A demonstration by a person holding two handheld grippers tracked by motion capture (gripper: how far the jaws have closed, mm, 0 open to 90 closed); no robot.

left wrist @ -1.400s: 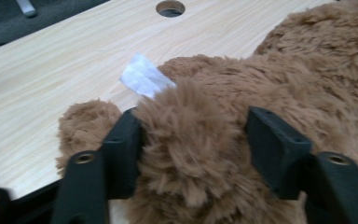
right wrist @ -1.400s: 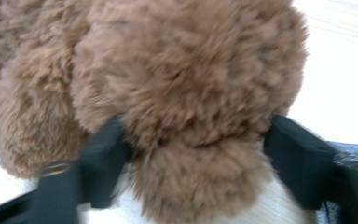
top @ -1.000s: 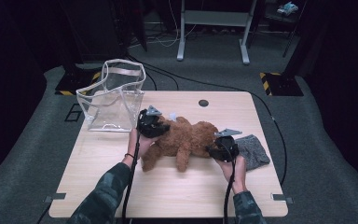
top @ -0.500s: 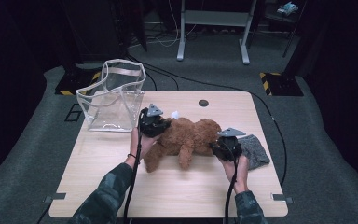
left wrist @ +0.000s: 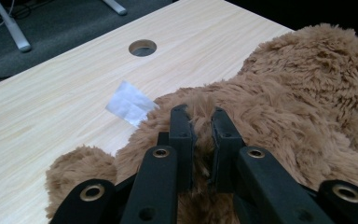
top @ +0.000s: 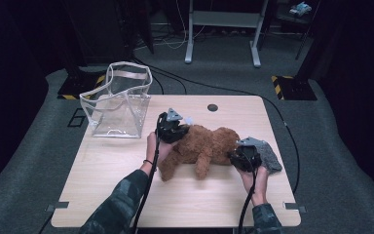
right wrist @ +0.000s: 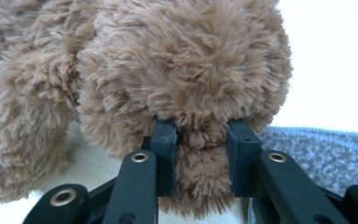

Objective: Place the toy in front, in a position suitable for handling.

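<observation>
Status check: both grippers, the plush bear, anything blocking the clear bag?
Left gripper and right gripper both clamped on the plush bear. Bear lying on the table. Clear bag upright, open, path unobstructed.

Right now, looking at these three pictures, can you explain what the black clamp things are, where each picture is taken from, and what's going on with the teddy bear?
A person holds a hand-held gripper in each hand; no robot arm is involved. One picture looks down from above the table. The other two come from cameras riding on each gripper, looking along its two black jaws. The left gripper has its jaws pinched into the fur of a brown teddy bear lying on the table. The right gripper has its jaws clamped on another furry part of the bear. Also on the table: a clear plastic bag standing upright, a grey cloth near the right hand, and a small white tag beside the bear.
</observation>
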